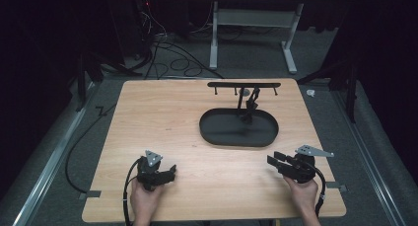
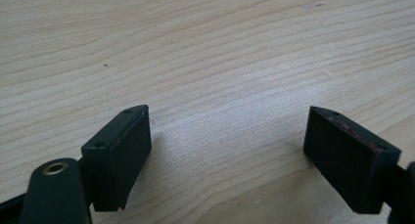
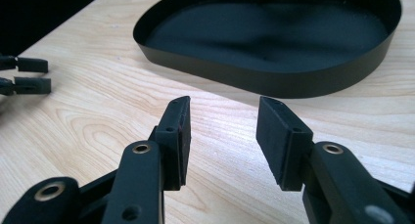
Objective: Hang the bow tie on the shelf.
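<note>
Right gripper (image 3: 222, 136) fingers apart, empty; left gripper (image 2: 227, 155) likewise. Ahead of right fingers: black tray (image 3: 274, 82), thin-walled, probably light, stiff, slick; pinch its near rim.

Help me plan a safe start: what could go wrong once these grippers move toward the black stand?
The right gripper sits low near the oval tray; its open jaws might catch the rim. The stand's thin post and crossbar look easy to tip. Cables trailing from the left gripper could drag.
</note>
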`<control>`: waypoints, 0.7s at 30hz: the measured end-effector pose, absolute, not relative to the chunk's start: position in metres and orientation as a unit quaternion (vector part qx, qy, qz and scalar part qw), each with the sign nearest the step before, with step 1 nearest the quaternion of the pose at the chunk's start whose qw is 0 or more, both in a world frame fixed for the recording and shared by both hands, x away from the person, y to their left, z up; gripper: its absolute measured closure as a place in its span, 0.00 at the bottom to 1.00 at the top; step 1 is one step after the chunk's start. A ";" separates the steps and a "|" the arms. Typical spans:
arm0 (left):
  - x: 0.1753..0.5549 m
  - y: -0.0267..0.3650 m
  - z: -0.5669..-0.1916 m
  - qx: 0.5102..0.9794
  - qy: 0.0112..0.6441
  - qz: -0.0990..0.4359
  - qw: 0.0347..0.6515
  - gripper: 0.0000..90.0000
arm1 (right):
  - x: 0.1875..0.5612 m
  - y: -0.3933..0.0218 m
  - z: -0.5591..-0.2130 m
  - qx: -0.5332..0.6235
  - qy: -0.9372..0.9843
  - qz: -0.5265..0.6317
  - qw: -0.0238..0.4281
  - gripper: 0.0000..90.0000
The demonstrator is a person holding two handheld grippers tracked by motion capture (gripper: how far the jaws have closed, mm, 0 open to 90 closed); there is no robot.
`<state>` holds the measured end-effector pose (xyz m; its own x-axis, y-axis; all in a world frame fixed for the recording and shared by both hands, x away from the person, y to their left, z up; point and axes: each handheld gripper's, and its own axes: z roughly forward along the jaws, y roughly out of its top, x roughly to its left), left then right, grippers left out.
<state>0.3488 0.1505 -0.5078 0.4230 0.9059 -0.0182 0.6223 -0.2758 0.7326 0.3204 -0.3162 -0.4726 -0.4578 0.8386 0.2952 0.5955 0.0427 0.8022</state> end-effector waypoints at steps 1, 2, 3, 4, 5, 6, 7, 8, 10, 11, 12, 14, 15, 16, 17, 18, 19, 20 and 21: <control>0.349 0.150 -0.508 0.771 0.495 0.208 0.342 0.20 | 0.322 -0.315 -0.474 0.503 0.713 0.471 0.129 0.65; 0.349 0.150 -0.508 0.771 0.495 0.208 0.341 0.20 | 0.323 -0.315 -0.475 0.503 0.715 0.468 0.131 0.65; 0.349 0.150 -0.508 0.771 0.495 0.208 0.342 0.20 | 0.324 -0.313 -0.476 0.505 0.715 0.465 0.130 0.64; 0.349 0.150 -0.508 0.771 0.495 0.208 0.342 0.20 | 0.325 -0.312 -0.478 0.504 0.718 0.462 0.131 0.64; 0.349 0.150 -0.508 0.771 0.495 0.208 0.342 0.20 | 0.326 -0.311 -0.479 0.505 0.720 0.458 0.134 0.64; 0.349 0.150 -0.508 0.771 0.495 0.208 0.342 0.20 | 0.326 -0.310 -0.481 0.506 0.721 0.455 0.134 0.64; 0.349 0.150 -0.508 0.771 0.495 0.208 0.341 0.20 | 0.327 -0.308 -0.483 0.506 0.723 0.452 0.133 0.63; 0.349 0.150 -0.508 0.771 0.495 0.208 0.341 0.20 | 0.328 -0.307 -0.484 0.505 0.726 0.446 0.135 0.63; 0.349 0.150 -0.508 0.771 0.495 0.208 0.342 0.20 | 0.331 -0.303 -0.488 0.505 0.734 0.432 0.138 0.62; 0.349 0.150 -0.508 0.771 0.495 0.208 0.341 0.20 | 0.332 -0.301 -0.490 0.505 0.737 0.426 0.142 0.62; 0.349 0.150 -0.508 0.771 0.495 0.208 0.342 0.20 | 0.333 -0.299 -0.492 0.507 0.741 0.417 0.145 0.61; 0.349 0.150 -0.508 0.771 0.495 0.208 0.342 0.20 | 0.335 -0.296 -0.495 0.504 0.747 0.404 0.155 0.60; 0.349 0.150 -0.508 0.771 0.495 0.208 0.342 0.20 | 0.336 -0.295 -0.496 0.502 0.751 0.398 0.161 0.59; 0.349 0.150 -0.508 0.771 0.495 0.208 0.342 0.20 | 0.336 -0.293 -0.497 0.500 0.754 0.391 0.168 0.59; 0.349 0.150 -0.508 0.771 0.495 0.208 0.342 0.20 | 0.336 -0.291 -0.498 0.501 0.757 0.384 0.171 0.58; 0.349 0.150 -0.508 0.771 0.495 0.208 0.342 0.20 | 0.337 -0.290 -0.499 0.499 0.761 0.377 0.175 0.58; 0.349 0.150 -0.508 0.771 0.495 0.208 0.342 0.20 | 0.338 -0.288 -0.501 0.496 0.765 0.369 0.179 0.57; 0.349 0.150 -0.508 0.771 0.495 0.208 0.342 0.20 | 0.337 -0.286 -0.502 0.492 0.769 0.363 0.187 0.56; 0.349 0.150 -0.508 0.771 0.495 0.208 0.342 0.20 | 0.337 -0.284 -0.501 0.488 0.774 0.354 0.194 0.56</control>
<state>0.3488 0.1504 -0.5078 0.4229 0.9060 -0.0182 0.6221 -0.2757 0.7328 0.3370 -0.2839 -0.5014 -0.4481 0.8928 0.0462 0.6182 0.2721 0.7374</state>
